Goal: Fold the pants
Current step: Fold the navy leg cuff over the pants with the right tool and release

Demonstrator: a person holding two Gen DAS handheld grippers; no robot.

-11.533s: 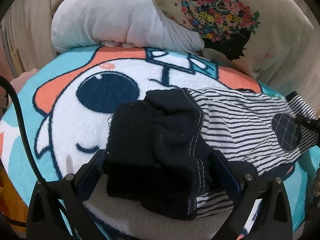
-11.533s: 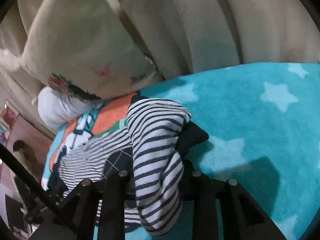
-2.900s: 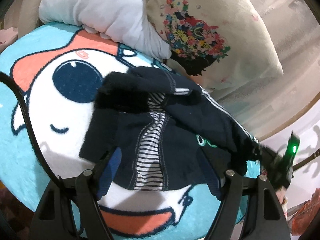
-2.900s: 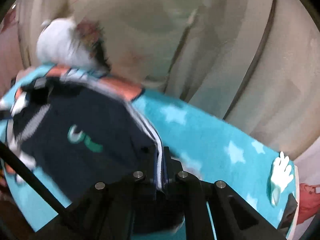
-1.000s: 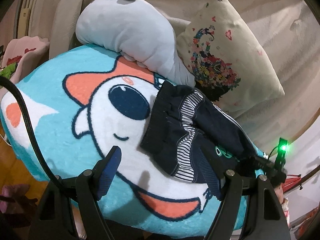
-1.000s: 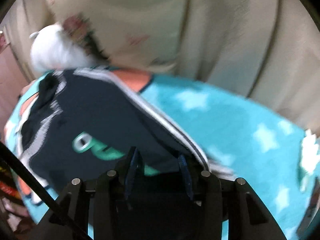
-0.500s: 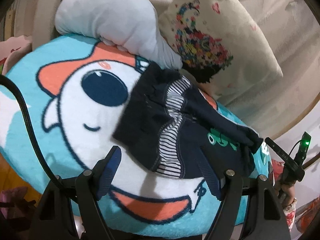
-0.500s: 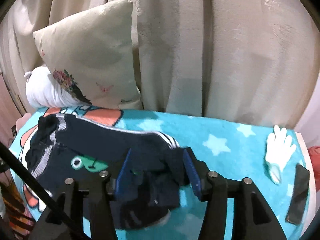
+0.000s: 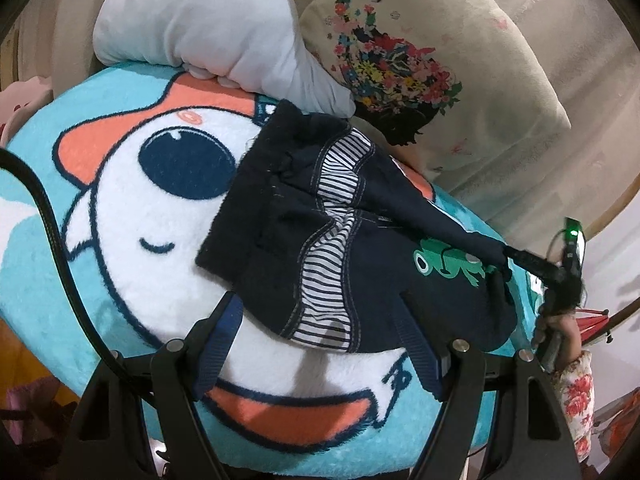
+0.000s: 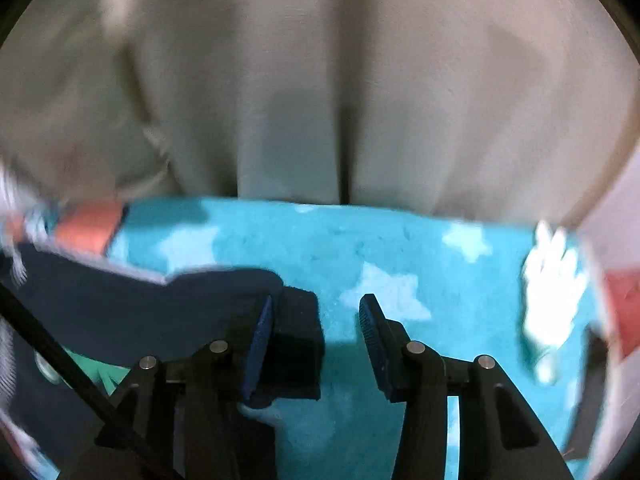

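The dark navy pants (image 9: 352, 248), with a striped lining and a green frog print, lie spread on the turquoise cartoon blanket (image 9: 132, 240). My left gripper (image 9: 320, 320) is open just in front of the waistband edge, holding nothing. My right gripper (image 10: 316, 320) is open and empty over the blanket (image 10: 360, 248); the navy leg end (image 10: 160, 312) lies just left of its left finger. In the left wrist view the right gripper (image 9: 532, 264) shows at the far leg end. The right wrist view is blurred.
A grey plush pillow (image 9: 212, 28) and a floral cushion (image 9: 420, 52) lie behind the pants. Beige curtains (image 10: 320, 80) hang beyond the blanket. A white glove-shaped thing (image 10: 552, 292) and a dark flat item (image 10: 592, 392) lie at the right edge.
The right gripper has let go of the pant leg and opened wider, swinging right so the pants now lie at its left. The left gripper has come a little closer to the pants.
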